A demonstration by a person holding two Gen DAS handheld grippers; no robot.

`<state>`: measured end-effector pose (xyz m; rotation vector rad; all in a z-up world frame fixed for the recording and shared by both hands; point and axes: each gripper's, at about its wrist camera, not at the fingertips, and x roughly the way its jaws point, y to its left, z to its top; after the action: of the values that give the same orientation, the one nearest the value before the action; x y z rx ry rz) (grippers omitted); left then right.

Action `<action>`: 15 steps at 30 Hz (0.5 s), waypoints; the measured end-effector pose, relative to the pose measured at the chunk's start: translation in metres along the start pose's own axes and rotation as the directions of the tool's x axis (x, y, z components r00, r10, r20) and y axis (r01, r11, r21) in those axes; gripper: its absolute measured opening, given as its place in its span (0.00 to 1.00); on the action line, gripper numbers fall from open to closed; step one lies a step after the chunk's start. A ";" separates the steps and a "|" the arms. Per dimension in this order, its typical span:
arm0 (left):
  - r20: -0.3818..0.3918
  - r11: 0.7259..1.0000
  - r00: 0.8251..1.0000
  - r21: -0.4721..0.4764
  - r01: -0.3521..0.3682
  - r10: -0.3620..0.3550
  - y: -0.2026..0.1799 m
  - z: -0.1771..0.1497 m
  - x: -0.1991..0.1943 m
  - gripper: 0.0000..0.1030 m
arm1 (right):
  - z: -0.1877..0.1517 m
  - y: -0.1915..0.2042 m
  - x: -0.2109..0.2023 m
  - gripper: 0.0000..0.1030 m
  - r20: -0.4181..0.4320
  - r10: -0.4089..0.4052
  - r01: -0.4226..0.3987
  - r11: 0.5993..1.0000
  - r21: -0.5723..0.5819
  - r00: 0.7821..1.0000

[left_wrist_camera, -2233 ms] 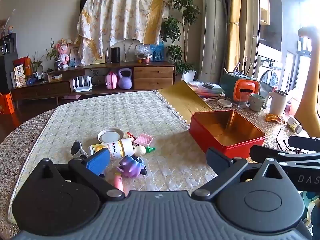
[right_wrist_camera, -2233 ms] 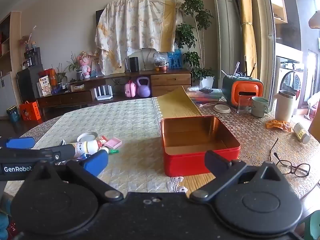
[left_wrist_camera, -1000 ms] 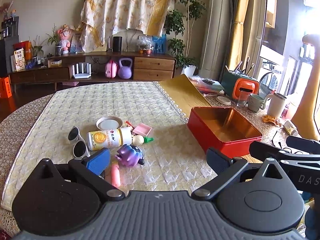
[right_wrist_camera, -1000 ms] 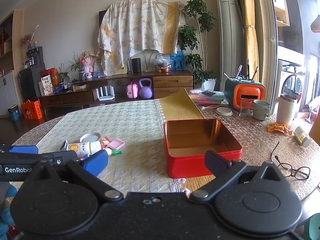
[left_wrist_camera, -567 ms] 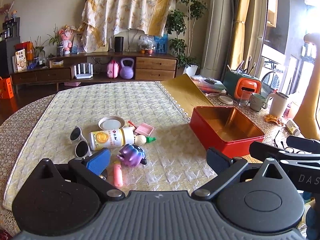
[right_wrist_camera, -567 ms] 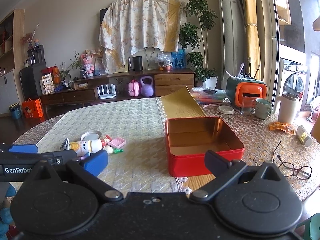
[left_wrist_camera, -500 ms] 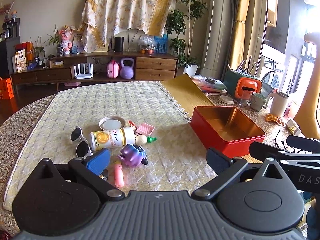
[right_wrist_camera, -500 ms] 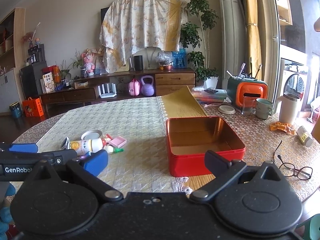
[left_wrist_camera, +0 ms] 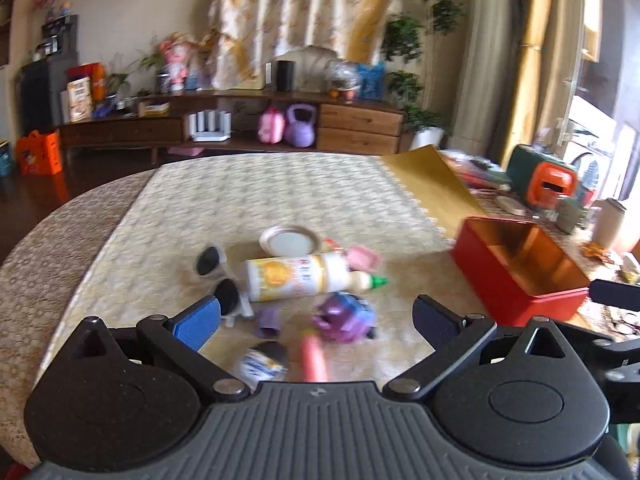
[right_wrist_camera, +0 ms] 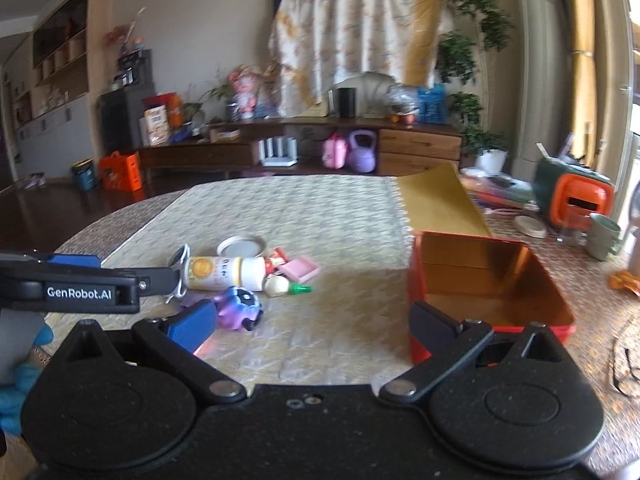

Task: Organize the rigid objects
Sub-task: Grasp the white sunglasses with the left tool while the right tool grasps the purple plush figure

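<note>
A pile of small objects lies on the cream table runner: a white bottle (left_wrist_camera: 296, 276) with a green cap, sunglasses (left_wrist_camera: 218, 276), a round metal lid (left_wrist_camera: 289, 239), a pink tray (left_wrist_camera: 362, 258), a purple toy (left_wrist_camera: 344, 318) and a pink stick (left_wrist_camera: 314, 358). An open, empty red tin box (left_wrist_camera: 524, 268) stands to the right. My left gripper (left_wrist_camera: 316, 320) is open just above the pile. My right gripper (right_wrist_camera: 312, 320) is open between the purple toy (right_wrist_camera: 238, 308) and the red tin (right_wrist_camera: 488, 280). The left gripper also shows in the right wrist view (right_wrist_camera: 92, 280).
A gold sheet (right_wrist_camera: 436, 204) lies behind the tin. A green and orange box (right_wrist_camera: 572, 196), mugs (right_wrist_camera: 604, 236) and books stand at the far right. A low wooden sideboard (right_wrist_camera: 304, 152) runs along the back wall. Eyeglasses (right_wrist_camera: 628, 368) lie at the right edge.
Both grippers have swung left and moved forward towards the pile, which now looks closer and blurred. Both stay open. No object has moved.
</note>
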<state>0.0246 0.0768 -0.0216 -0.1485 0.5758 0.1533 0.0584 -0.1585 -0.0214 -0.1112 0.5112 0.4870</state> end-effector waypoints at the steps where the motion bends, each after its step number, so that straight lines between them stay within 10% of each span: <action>1: -0.001 1.000 1.000 -0.007 -0.016 0.016 0.006 0.000 0.004 1.00 | 0.002 0.000 0.005 1.00 -0.008 0.011 -0.012 1.000 -0.005 1.000; 15: -0.090 0.991 0.988 0.045 -0.124 0.128 0.057 0.005 0.076 1.00 | 0.013 0.008 0.061 0.97 -0.126 0.117 -0.126 0.990 -0.067 0.985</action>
<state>0.0795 0.1417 -0.0649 -0.0815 0.6809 0.2586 0.1067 -0.1228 -0.0406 -0.1830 0.6221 0.6221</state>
